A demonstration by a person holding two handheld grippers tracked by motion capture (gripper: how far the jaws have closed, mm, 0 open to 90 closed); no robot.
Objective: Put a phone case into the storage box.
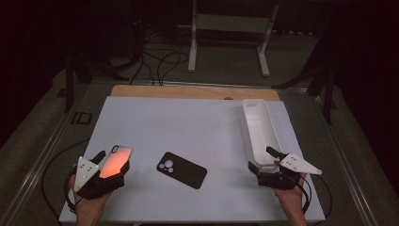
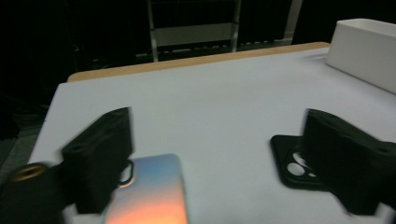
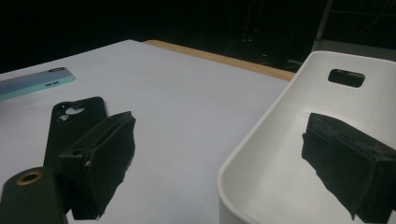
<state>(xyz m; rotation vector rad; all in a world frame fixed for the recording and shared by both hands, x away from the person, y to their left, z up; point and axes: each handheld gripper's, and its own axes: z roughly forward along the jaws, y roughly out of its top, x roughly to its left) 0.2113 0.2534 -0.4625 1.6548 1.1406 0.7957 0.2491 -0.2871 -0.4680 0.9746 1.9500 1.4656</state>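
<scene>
A phone (image 1: 115, 161) with an orange-to-blue shimmering back lies camera-side up on the white table at the front left. My left gripper (image 1: 112, 165) is open around its near end. In the left gripper view the phone (image 2: 149, 191) sits beside the left jaw, with a wide gap to the right jaw of the left gripper (image 2: 217, 121). A black phone case (image 1: 181, 169) lies flat at the front centre. My right gripper (image 1: 260, 157) is open, its jaws astride the near rim of the white tray (image 1: 258, 122). One jaw of the right gripper (image 3: 222, 121) is inside the tray (image 3: 261, 140).
The white table (image 1: 188, 122) has a wooden strip (image 1: 188, 92) along its far edge. The long tray runs front to back on the right side and holds nothing that I can see. Cables and a white frame (image 1: 230, 28) are on the floor beyond.
</scene>
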